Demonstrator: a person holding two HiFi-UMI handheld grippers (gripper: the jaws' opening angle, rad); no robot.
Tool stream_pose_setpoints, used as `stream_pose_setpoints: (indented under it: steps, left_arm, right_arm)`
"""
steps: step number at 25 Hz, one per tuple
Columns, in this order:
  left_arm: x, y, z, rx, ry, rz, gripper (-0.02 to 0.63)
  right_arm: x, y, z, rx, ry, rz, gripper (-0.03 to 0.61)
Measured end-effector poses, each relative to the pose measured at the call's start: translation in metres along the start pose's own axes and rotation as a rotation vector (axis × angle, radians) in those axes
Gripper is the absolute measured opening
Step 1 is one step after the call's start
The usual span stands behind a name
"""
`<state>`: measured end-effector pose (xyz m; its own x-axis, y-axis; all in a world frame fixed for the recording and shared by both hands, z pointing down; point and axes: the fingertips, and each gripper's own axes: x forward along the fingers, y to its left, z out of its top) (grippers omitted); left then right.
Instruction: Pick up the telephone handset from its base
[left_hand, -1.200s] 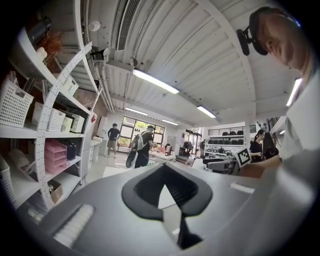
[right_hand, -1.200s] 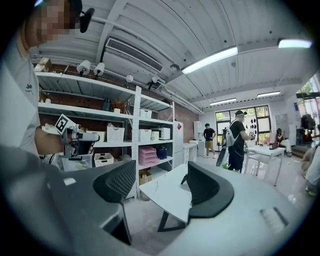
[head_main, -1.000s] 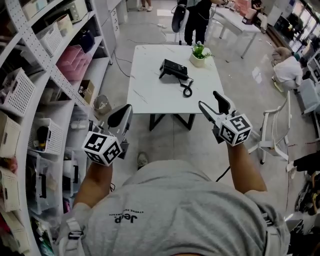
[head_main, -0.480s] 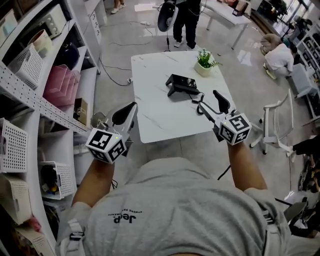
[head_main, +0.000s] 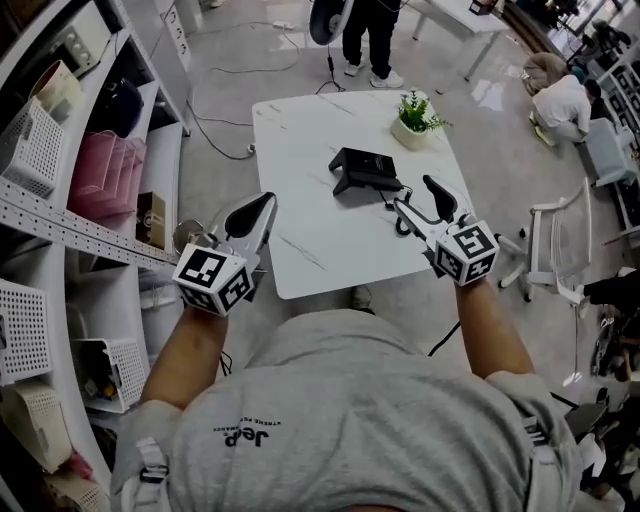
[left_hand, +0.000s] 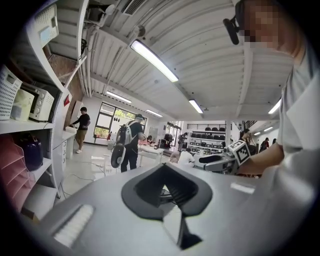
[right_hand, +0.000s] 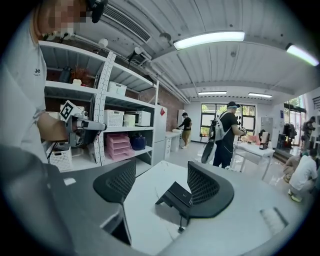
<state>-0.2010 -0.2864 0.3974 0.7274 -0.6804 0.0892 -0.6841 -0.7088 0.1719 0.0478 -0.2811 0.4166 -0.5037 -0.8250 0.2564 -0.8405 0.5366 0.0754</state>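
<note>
The black telephone (head_main: 365, 170), handset resting on its base, stands on the white marble-look table (head_main: 300, 140); its coiled cord (head_main: 398, 212) trails toward the near right edge. In the right gripper view the telephone (right_hand: 175, 194) shows between the jaws, still well ahead. My right gripper (head_main: 420, 198) is open and hovers over the table's near right part, just short of the phone, holding nothing. My left gripper (head_main: 252, 213) is shut and empty, off the table's near left corner. In the left gripper view its pads (left_hand: 150, 187) sit together.
A small potted plant (head_main: 415, 115) stands behind the phone. Tall shelving (head_main: 70, 200) with baskets and pink drawers (head_main: 105, 175) runs along the left. A white chair (head_main: 555, 245) stands to the right. A person (head_main: 365, 30) stands beyond the table, another crouches (head_main: 560, 100) at far right.
The table and phone have come closer in the head view. Both grippers now sit at the table's near edge, the right one nearer the phone. Neither gripper's state has changed.
</note>
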Motion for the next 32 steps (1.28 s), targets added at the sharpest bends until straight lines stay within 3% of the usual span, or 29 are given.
stream_pose_setpoints:
  steps: [5,9,15,21,32]
  left_arm:
    - [0.043,-0.002,-0.013,0.015,0.029,0.066,0.058]
    - [0.085,0.004,-0.024,-0.006,0.045,0.164,0.058]
    - [0.136,0.001,-0.042,-0.039,0.078,0.233,0.058]
    - [0.158,0.024,-0.07,-0.043,0.112,0.22,0.058]
    - [0.177,0.048,-0.14,-0.028,0.216,0.113,0.058]
  right_arm:
    - [0.027,-0.042,-0.025,0.029,0.006,0.087,0.302]
    - [0.056,-0.077,-0.045,0.042,0.025,0.181,0.302]
    - [0.087,-0.109,-0.073,-0.04,0.063,0.284,0.302]
    - [0.12,-0.098,-0.12,-0.153,0.156,0.316,0.302]
    - [0.168,-0.068,-0.232,-0.43,0.366,0.296,0.301]
